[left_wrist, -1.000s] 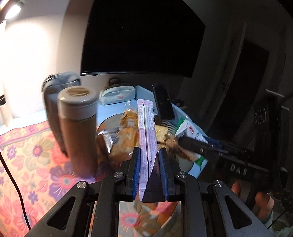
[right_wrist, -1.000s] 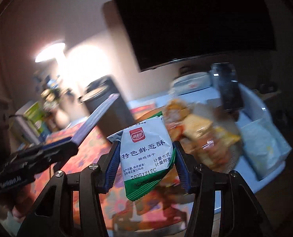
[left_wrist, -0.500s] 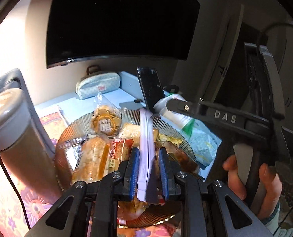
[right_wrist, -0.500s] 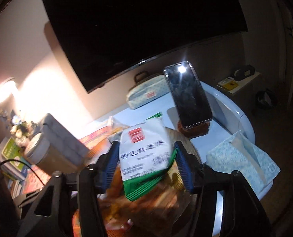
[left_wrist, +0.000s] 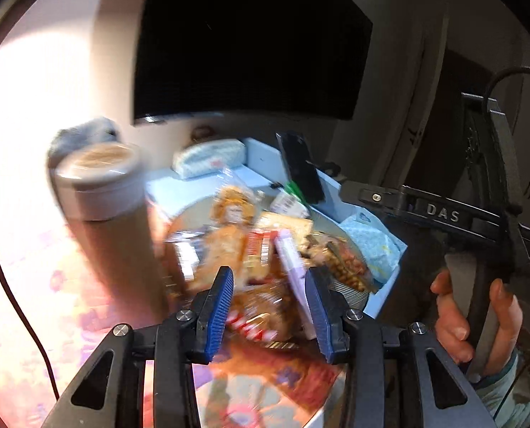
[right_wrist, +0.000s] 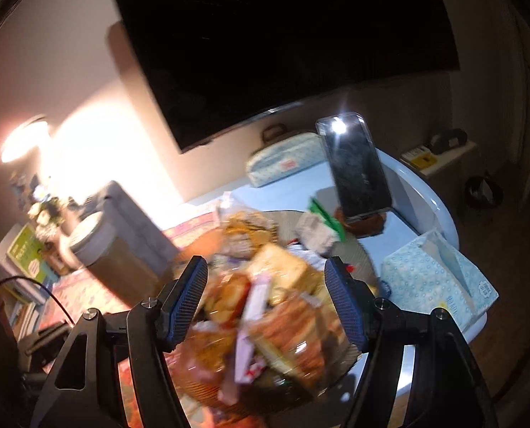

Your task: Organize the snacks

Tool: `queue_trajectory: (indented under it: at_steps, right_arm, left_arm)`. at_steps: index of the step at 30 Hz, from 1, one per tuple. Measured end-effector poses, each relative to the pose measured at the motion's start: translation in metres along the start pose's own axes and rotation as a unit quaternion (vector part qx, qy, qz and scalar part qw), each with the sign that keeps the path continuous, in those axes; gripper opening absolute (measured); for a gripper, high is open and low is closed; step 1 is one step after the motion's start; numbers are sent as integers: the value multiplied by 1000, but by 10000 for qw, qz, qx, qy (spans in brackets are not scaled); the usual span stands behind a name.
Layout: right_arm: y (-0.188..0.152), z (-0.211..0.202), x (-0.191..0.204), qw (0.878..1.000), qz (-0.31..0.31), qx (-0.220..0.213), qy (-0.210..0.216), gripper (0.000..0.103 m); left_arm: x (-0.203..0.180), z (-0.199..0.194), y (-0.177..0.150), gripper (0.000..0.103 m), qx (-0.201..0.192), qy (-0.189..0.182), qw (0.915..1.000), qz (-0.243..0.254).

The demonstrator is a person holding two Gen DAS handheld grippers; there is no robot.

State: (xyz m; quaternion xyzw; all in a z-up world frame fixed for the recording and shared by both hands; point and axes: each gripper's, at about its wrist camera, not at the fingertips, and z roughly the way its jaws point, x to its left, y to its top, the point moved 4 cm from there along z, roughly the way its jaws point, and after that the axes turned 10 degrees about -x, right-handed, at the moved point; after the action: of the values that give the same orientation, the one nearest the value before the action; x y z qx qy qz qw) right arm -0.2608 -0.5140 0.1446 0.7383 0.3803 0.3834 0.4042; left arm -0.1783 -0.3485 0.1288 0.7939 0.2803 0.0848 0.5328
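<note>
A glass plate [left_wrist: 193, 210] [right_wrist: 359, 249] holds a heap of wrapped snacks. My left gripper [left_wrist: 270, 306] hovers over its near side, jaws opening. A pale pink stick packet [left_wrist: 293, 264] leans by the right pad, with neither pad pressing on it. The same pink stick packet [right_wrist: 256, 299] lies across the heap in the right wrist view. My right gripper [right_wrist: 266, 299] stands open above the heap, nothing gripped. The green-and-white biscuit packet [right_wrist: 316, 230] [left_wrist: 290, 203] rests at the plate's far edge. A hand [left_wrist: 479, 317] holds the right gripper's handle.
A brown thermos with a grey lid [left_wrist: 97, 178] [right_wrist: 97, 246] stands left of the plate. A phone on a stand [right_wrist: 357, 167] leans behind it. A blue tissue pack [right_wrist: 436, 278] lies to the right, and a pencil case [right_wrist: 286, 158] sits under a dark screen.
The left jaws have let go of the pink stick, now on the heap. The right jaws have spread and dropped the green-and-white packet onto the plate's far side.
</note>
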Motion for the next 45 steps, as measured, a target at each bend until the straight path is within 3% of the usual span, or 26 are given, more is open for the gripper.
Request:
queue_trajectory:
  at_steps: [4,7,9,11,13,19,22,24,28,37,45]
  right_arm:
    - [-9,-16,44,9986,-378,-84,360,68]
    - [-17,-23,86,9948,-677,-188,731,69]
    - [-24,-23,116,9914,-869,-149,972,71]
    - [-34,-19,147,9866,-1028,-33,1269,72]
    - [-47,-11,177,9808,-1238,90,1506,72]
    - [-93,21,259,9645,-1837,490,1832,72]
    - [-112,40,287,9599,-1846,757,1970,72]
    - [-121,52,301,9597,-1809,845,1977,72]
    - [-142,78,319,9635,-1828,897,1739,72]
    - [-181,141,334,9678,-2132,901,988,72]
    - [-194,155,334,9633,-2241,1143,935,72]
  left_arm:
    - [29,-50,-2,46,-237,649,9975,115]
    - [62,-88,-6,60,-417,1209,9918,16]
    - [85,-113,-9,76,-544,1544,9865,-103]
    - [110,-138,-12,78,-612,1851,9805,-244]
    - [136,-161,-18,78,-675,2152,9734,-395]
    - [212,-216,-48,79,-795,3252,9394,-743]
    - [240,-230,-62,79,-829,3456,9298,-955]
    - [255,-235,-71,87,-871,3549,9246,-1076]
    - [275,-232,-90,93,-881,3730,9159,-1192]
    - [316,-176,-119,93,-321,3964,9108,-1107]
    - [337,-142,-143,93,65,4078,9063,-1107]
